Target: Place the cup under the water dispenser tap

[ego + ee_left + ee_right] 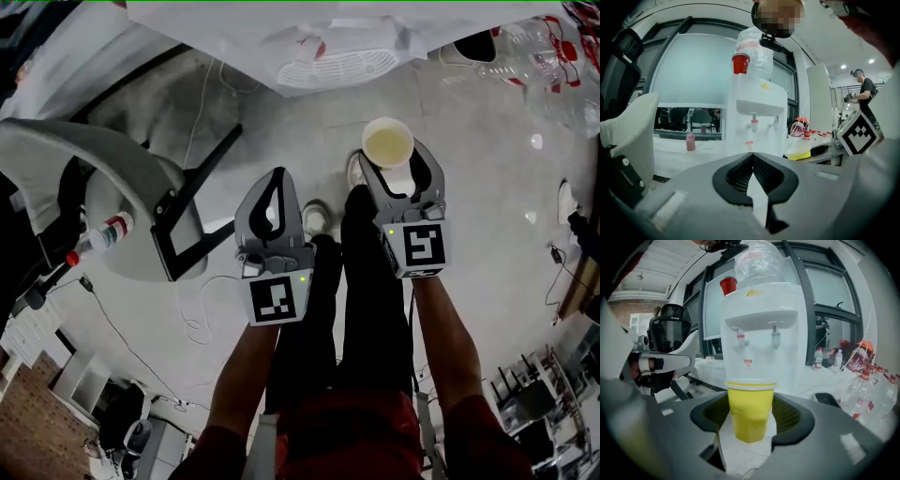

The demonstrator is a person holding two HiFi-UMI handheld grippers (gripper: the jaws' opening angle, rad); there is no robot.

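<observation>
**Op:** Quick check, what's my right doing?

**Ann:** Your right gripper (750, 403) has the cup (750, 411). The jaws stand fairly wide, with one pad pressed on each side of it. The cup is yellow with a white rim, and it's upright with the mouth facing up. The head view shows it at the tip of your right gripper (398, 164), with the cup (387, 142) held out over the floor (487, 169).

**Op:** And the left?

**Ann:** Your left gripper (752, 159) is closed with the jaw tips together and nothing between them. In the head view the left gripper (277, 183) sits beside the right one, a bit lower in frame.

**Op:** Where's the cup against the dispenser?

**Ann:** The water dispenser (759, 333) is straight ahead of the cup and still apart from it. The cup isn't under a tap yet. The red tap (740, 338) and the blue tap (776, 339) both show above the cup's rim. A bottle (757, 263) is on top of the dispenser and a red cup (727, 285) stands next to it. Your left gripper view also shows the water dispenser (754, 117) in front.

**Op:** Anything else?

**Ann:** There's a grey chair (112, 187) to your left.
</observation>
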